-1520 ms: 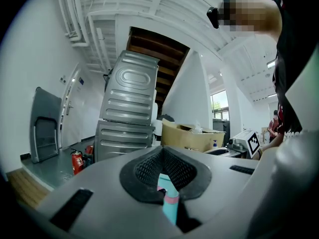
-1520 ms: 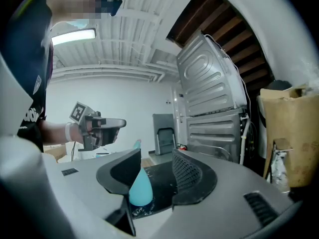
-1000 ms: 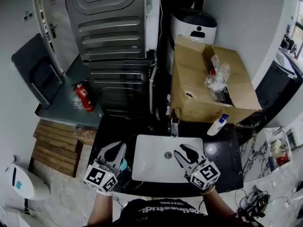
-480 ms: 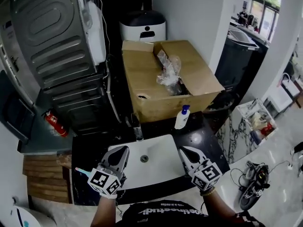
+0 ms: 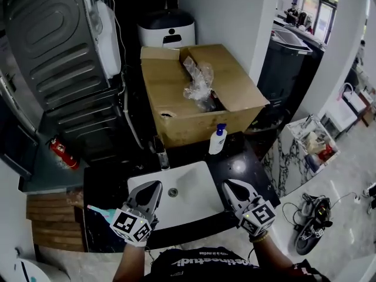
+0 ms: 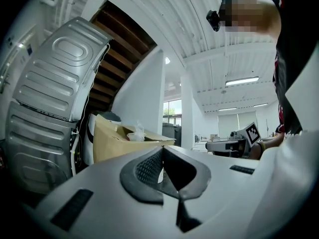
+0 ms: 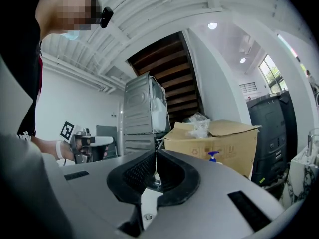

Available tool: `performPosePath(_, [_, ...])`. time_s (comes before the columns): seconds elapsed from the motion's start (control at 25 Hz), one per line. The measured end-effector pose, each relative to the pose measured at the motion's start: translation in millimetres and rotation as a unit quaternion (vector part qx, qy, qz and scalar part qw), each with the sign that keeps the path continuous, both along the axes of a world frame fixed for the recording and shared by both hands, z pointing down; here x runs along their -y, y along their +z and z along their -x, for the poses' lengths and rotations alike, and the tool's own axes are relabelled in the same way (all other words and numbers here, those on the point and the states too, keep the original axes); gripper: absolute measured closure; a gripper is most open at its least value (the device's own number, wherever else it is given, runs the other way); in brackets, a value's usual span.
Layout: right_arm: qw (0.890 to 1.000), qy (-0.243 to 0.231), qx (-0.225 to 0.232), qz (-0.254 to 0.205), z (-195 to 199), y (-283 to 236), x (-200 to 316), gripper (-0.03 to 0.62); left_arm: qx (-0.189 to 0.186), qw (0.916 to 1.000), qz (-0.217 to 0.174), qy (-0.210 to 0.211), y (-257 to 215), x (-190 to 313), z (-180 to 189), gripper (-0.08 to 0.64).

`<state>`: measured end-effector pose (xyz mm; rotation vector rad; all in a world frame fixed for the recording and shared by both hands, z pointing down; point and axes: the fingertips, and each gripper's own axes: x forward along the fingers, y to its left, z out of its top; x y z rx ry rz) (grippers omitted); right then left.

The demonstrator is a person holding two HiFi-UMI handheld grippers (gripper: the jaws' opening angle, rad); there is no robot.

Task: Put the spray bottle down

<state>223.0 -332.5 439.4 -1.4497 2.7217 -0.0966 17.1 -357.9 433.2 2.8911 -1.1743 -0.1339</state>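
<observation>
My left gripper (image 5: 151,190) is held level, pointing away from my body, with its tip over the front left edge of the white sink (image 5: 191,184). Its marker cube is nearest to me and my forearm runs straight back from it. The left fingers are together, tip against tip, with nothing between them. The sink is set in a black counter (image 5: 249,169), and its faucet (image 5: 160,153) stands at the rear left rim. My right gripper (image 5: 231,188) mirrors the left: it is level, points the same way, and its tip is over the front right edge of the sink, with the wrist behind it at the counter's near edge. The right fingers are also pressed together and are empty. The two grippers sit side by side with the basin between them, neither touching the other. The spray bottle (image 5: 218,140) stands upright on the counter behind the sink's rear right corner, just in front of the cardboard box (image 5: 176,121). It is well apart from both grippers, and neither holds it. In the right gripper view its blue head shows against the box's front face.
</observation>
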Motion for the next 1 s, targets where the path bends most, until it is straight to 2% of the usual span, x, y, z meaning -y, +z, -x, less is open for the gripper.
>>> performPosePath(0.12, [1.0, -0.01, 0.006, -0.006, 8.7, -5.1, 0.5, 0.549, 0.004, 1.0, 0.0, -0.007, 1.8, -7.2, 6.8, 0.545])
performPosePath(0.24, [1.0, -0.026, 0.005, -0.011, 21.4, -10.0, 1.3, 0.551, 0.0, 0.9995, 0.009, -0.03, 4.6, -11.2, 20.1, 0.545])
performPosePath(0.4, [0.999, -0.038, -0.022, -0.005, 27.1, -1.3, -2.1, 0.552, -0.004, 0.9986, 0.017, -0.05, 9.3, -19.0, 31.2, 0.545])
performPosePath(0.6, [0.999, -0.046, -0.017, 0.008, 32.7, -0.4, -4.4, 0.554, 0.002, 0.9989, 0.013, -0.046, 15.1, -31.4, 33.9, 0.545])
performPosePath(0.8, [0.998, -0.06, -0.02, 0.003, 41.3, -1.4, -9.8, 0.554, -0.004, 0.9975, 0.021, -0.067, 13.5, -39.6, 41.7, 0.545])
performPosePath(1.0, [0.998, -0.064, -0.02, 0.004, 46.6, -3.2, -11.5, 0.554, -0.003, 0.9974, 0.018, -0.07, 12.3, -43.6, 47.7, 0.545])
